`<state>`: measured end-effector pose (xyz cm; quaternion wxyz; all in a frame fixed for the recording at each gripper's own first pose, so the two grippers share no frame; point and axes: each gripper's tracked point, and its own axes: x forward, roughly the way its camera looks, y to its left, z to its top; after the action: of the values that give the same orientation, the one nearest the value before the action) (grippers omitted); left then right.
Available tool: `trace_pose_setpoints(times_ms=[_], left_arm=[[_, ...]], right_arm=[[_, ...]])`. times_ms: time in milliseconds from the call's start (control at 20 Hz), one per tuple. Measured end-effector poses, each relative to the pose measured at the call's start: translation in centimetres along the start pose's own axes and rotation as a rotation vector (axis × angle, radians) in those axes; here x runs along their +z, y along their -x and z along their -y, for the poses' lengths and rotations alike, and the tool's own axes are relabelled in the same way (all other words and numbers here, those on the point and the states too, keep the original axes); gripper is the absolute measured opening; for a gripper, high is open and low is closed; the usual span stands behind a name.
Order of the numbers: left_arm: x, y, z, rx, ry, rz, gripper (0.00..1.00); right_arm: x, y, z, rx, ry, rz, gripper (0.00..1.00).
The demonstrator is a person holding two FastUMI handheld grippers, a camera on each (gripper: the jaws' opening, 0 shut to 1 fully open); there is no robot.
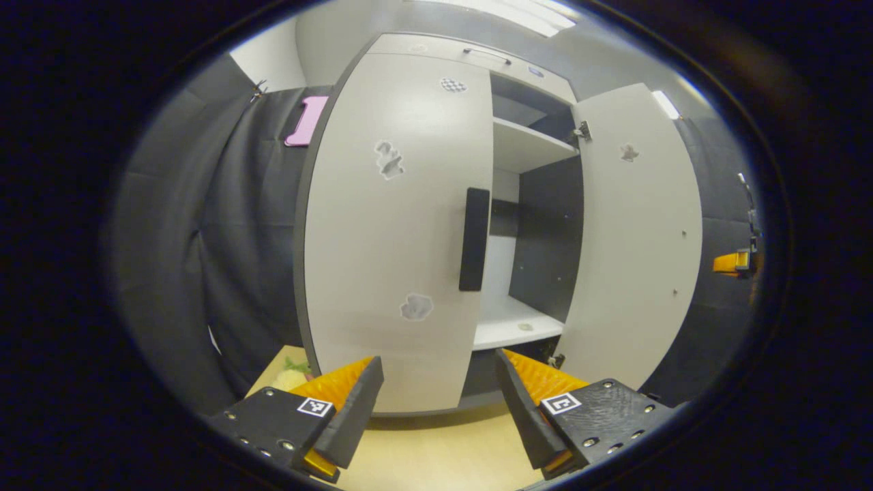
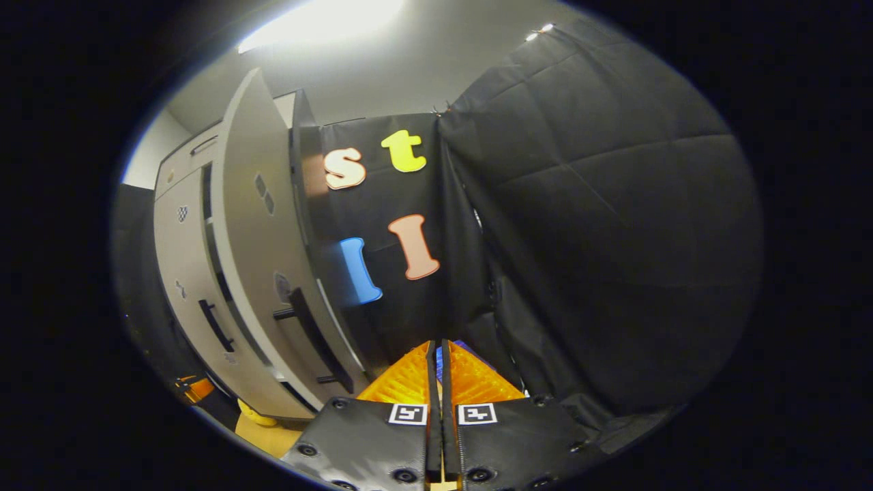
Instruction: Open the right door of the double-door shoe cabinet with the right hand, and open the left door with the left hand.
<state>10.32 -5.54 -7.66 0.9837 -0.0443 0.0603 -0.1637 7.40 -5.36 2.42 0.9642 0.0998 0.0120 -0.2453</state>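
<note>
Spread wide at the bottom of the left gripper view, our left gripper [image 1: 436,402] holds nothing and faces the pale two-door shoe cabinet [image 1: 436,61], which stands on a tan wooden floor [image 1: 443,450]. We see its flat pale left door [image 1: 395,225] closed, with the dark vertical bar handle [image 1: 474,239] at its inner edge, straight ahead of the fingers but not yet between them. We see the matching right door [image 1: 638,232] swung open, exposing white shelves [image 1: 528,146] and a dark inner wall. In the right gripper view, our right gripper [image 2: 436,382] has its fingers pressed together on nothing and points at the black cloth wall, with the open right door [image 2: 256,259] and its own dark bar handle [image 2: 314,334] to its left. We judge the left door to be the remaining step. Risks: closing beside the handle instead of around it, so the fingers slip off; or pulling off-axis from the hinge, letting the bar slide out.
</note>
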Motion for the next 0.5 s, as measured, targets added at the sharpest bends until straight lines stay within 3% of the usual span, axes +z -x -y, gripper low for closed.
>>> trace_pose_setpoints(times_ms=[200,250,300,500], left_arm=[[4.2,-3.0,0.7,0.031,0.000,0.063,0.96],[5.0,-3.7,0.9,0.044,-0.007,0.068,0.96],[6.0,-4.4,1.2,0.050,-0.016,0.084,0.96],[8.7,-7.5,2.7,0.068,-0.026,0.116,0.96]], right_arm=[[0.1,-3.2,4.1,-0.121,0.018,-0.016,0.03],[-0.1,-4.3,4.5,-0.123,0.026,-0.021,0.03],[-0.6,-5.6,4.4,-0.111,0.034,-0.033,0.11],[-2.7,-9.2,5.2,-0.102,0.109,-0.077,0.14]])
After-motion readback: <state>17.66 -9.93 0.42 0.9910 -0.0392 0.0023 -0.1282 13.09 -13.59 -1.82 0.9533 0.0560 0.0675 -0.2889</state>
